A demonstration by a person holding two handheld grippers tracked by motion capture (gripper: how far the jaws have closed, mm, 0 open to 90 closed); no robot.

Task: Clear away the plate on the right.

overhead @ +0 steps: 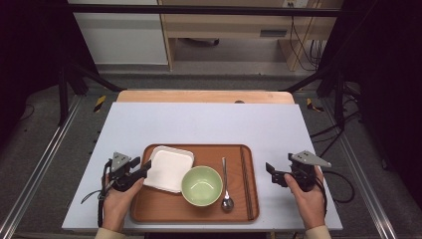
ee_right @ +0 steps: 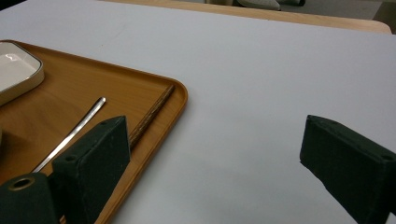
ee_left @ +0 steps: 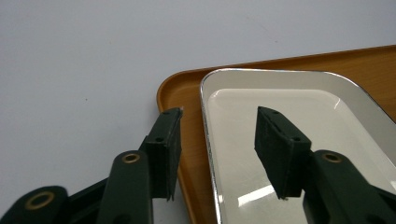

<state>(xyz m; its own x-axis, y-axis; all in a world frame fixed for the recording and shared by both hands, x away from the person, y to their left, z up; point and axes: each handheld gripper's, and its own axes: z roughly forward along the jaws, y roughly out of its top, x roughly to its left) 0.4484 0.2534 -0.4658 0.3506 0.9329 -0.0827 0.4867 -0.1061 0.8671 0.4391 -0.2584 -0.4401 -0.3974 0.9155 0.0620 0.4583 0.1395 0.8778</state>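
1. The left gripper (overhead: pixel 142 169) sits at the left edge of the wooden tray (overhead: pixel 249 209), jaws spread either side of the white rectangular dish's (overhead: pixel 169 168) rim: one pad over the tray lip outside, one over the dish's inside, neither pressing.
2. The dish lies flat on the tray, just beside a green bowl (overhead: pixel 201 185).
3. The right gripper (overhead: pixel 272 172) hovers over the bare bench (overhead: pixel 209 122), jaws wide, nothing between them; chopsticks (overhead: pixel 245 179) and a spoon (overhead: pixel 225 186) lie off to their tray side.
4. My read: the dish looks placed. Next, draw the left jaws back clear without nudging the rim.
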